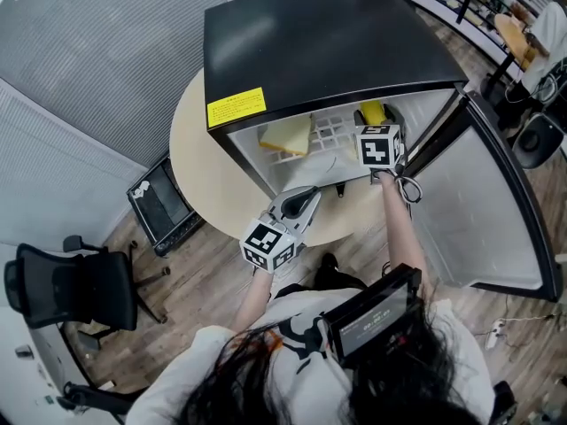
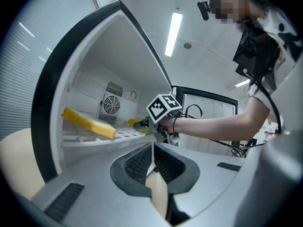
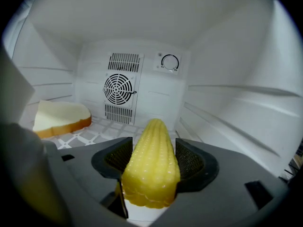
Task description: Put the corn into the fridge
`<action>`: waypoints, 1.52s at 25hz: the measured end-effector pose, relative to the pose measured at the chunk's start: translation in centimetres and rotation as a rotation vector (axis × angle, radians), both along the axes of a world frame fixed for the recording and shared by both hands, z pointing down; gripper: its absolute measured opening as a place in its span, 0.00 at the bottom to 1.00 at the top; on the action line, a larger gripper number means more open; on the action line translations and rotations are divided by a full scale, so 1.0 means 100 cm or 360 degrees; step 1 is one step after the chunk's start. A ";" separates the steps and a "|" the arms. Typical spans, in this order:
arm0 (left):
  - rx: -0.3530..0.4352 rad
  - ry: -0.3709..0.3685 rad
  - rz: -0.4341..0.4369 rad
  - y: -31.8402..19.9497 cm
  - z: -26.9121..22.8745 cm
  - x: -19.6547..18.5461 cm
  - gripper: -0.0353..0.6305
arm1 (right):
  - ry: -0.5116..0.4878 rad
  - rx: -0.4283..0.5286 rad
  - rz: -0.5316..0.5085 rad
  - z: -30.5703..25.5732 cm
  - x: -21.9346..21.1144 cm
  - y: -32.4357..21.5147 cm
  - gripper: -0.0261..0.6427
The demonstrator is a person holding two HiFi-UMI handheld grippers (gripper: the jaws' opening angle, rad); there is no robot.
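A yellow corn cob lies lengthwise between the jaws of my right gripper, its tip pointing at the fridge's back wall. The mesh pads sit right at its sides without clearly pressing. That gripper reaches into the open black mini fridge, over the white wire shelf. In the left gripper view the corn shows yellow just past the marker cube. My left gripper hangs outside the fridge front, jaws together and empty.
A slice of bread lies on the shelf's left side. The fridge door stands swung open at the right. The fridge rests on a round beige table. An office chair and a black box are on the floor at left.
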State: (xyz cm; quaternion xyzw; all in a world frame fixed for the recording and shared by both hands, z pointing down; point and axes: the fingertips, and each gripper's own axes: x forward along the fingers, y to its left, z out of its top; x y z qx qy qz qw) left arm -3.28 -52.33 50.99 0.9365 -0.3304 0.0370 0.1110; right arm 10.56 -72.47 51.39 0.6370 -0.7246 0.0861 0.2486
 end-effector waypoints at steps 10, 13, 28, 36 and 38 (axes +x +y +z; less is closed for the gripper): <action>0.0038 0.0022 -0.0016 0.014 -0.009 -0.017 0.07 | -0.0269 0.0199 -0.0006 -0.052 -0.010 0.049 0.45; 0.0053 0.0026 0.0000 0.023 -0.013 -0.019 0.07 | -0.0388 0.0230 -0.0040 -0.061 -0.020 0.076 0.45; 0.0126 0.0089 0.0067 0.097 -0.037 -0.045 0.07 | -0.0683 0.0249 -0.0035 -0.060 -0.078 0.239 0.25; 0.0061 0.0151 0.0062 0.147 -0.029 -0.054 0.07 | -0.0727 0.0182 0.0010 -0.051 -0.087 0.318 0.15; 0.0051 0.0162 0.0057 0.153 -0.027 -0.054 0.07 | -0.0729 0.0168 0.0015 -0.049 -0.086 0.329 0.14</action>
